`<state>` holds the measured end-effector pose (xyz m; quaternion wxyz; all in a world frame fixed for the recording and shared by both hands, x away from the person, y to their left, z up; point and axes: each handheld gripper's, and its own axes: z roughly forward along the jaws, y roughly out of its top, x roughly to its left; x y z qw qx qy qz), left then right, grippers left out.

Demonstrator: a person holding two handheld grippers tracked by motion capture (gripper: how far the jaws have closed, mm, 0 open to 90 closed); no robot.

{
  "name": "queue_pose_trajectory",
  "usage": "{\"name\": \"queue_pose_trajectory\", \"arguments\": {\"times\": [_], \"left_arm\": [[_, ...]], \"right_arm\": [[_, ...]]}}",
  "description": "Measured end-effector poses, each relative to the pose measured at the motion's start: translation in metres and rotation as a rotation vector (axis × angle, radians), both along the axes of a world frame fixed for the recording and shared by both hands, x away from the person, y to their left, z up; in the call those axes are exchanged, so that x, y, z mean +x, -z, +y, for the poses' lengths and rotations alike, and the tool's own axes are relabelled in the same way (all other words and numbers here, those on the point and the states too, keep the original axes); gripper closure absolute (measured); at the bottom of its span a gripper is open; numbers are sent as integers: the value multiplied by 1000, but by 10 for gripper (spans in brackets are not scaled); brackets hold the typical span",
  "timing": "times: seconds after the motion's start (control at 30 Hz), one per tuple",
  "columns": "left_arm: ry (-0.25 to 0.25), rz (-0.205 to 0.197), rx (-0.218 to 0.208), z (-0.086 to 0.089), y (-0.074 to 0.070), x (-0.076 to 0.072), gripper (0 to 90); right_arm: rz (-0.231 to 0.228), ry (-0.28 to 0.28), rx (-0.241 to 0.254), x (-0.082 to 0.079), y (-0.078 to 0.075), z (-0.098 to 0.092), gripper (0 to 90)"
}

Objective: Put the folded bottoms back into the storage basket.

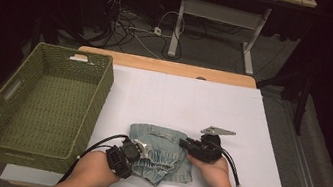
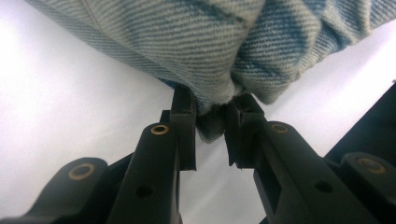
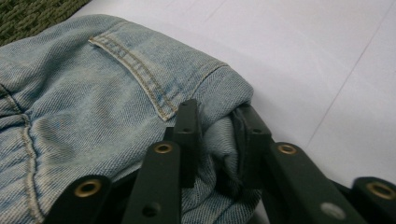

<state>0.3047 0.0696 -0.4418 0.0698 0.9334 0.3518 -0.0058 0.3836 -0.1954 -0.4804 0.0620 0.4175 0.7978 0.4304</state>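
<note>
Claws: left [image 1: 140, 146], right [image 1: 186, 142] pinch denim shorts [image 1: 161, 153] | waistband toward basket [image 1: 36, 103]

A white sheet [image 1: 188, 102] covers the wooden table [image 1: 166, 66], whose far edge shows bare. Beyond it the grey floor [image 1: 211, 55] carries tangled cables [image 1: 129, 29] and a white plug [image 1: 157, 31] (lying near the leg). A second desk with a white frame [image 1: 222, 16] stands behind. The room's edges are dark; light falls mainly on the tabletop.
</note>
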Motion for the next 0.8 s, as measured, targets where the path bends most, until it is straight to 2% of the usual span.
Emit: {"name": "queue_pose_trajectory", "arguments": {"times": [0.3, 0.33, 0.57, 0.8], "left_arm": [[-4, -7, -5, 1, -3, -1, 760], [-8, -7, -14, 2, -5, -2, 765], [-14, -5, -24, 8, -17, -11, 778], [-35, 6, -5, 23, -29, -21, 780]], "right_arm": [[-54, 4, 14, -8, -9, 0, 790], [-77, -2, 16, -12, -14, 0, 791], [-124, -39, 37, -21, -29, 3, 792], [-126, -82, 57, -32, -35, 16, 791]]}}
